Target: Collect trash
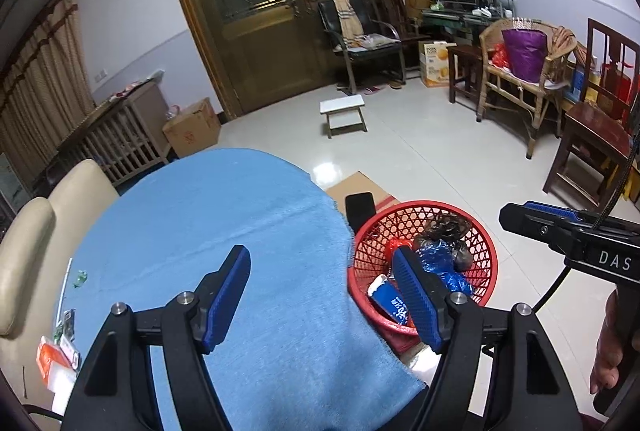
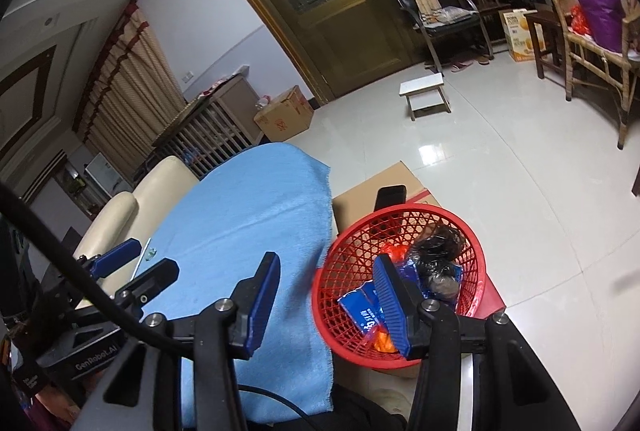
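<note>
Red plastic mesh forms the basket [image 2: 400, 271], standing on a cardboard box [image 2: 384, 187] on the floor just beside the blue-clothed tabletop [image 2: 248, 215], likely placed low there so trash can be dropped over the edge. Inside lie a blue wrapper [image 2: 362, 311], a crumpled blue bag [image 1: 440, 263], a black bag [image 2: 438, 247] and something orange. Small scraps [image 1: 80, 278] and an orange packet [image 1: 50, 361] remain at the tabletop's far left edge. The left tool [image 1: 322, 297] hangs above the cloth with jaws apart and empty; the right tool [image 2: 326, 305], also open and empty, straddles the basket's near rim, trash below and ahead.
</note>
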Tool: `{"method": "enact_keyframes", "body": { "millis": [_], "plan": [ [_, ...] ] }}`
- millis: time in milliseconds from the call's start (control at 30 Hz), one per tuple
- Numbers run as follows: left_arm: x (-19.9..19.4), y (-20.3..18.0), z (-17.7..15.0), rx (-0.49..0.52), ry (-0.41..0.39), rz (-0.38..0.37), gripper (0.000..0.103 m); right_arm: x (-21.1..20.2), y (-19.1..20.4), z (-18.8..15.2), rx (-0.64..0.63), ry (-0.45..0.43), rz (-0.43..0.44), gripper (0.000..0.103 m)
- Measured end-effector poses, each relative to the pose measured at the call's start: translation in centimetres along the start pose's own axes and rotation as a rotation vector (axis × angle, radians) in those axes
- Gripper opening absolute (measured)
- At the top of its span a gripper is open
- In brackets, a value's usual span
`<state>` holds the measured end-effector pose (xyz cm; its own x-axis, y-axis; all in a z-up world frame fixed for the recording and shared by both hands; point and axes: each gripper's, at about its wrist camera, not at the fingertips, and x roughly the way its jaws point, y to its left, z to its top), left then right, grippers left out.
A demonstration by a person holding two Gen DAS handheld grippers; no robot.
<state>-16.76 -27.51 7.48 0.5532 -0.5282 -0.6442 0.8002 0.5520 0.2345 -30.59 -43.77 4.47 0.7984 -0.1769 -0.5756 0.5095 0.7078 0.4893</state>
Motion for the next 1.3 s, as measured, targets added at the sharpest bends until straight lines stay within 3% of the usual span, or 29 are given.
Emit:
{"method": "enact_keyframes", "body": {
  "millis": [167,233,700,1000,1300],
  "plan": [
    [-1.8,0.4,-0.2,-0.019,-0.026,0.034,0.078,-1.5,1.0,-0.3,-0.030,-0.016,0.008,0.054],
    [-2.5,0.5,-0.3,-0.027,-0.044,0.052,0.086,-2.2,1.6,-0.5,-0.047,-0.026,0.007,0.059],
    [-5.6,3.2,-1.3,-0.133,-0.096,0.140,0.087,-4.6,5.2,-1.3,-0.181,-0.065,-0.027,0.062],
    [-8.7,6.6,-3.8,-0.224,-0.119,0.240,0.088,-4.6,8.8,-2.4,-0.268,-0.049,0.020,0.063],
    [-12.9,10.6,-8.2,-0.316,-0.120,0.385,0.089,-4.5,14.7,-3.9,-0.366,-0.042,0.131,0.066]
  ]
}}
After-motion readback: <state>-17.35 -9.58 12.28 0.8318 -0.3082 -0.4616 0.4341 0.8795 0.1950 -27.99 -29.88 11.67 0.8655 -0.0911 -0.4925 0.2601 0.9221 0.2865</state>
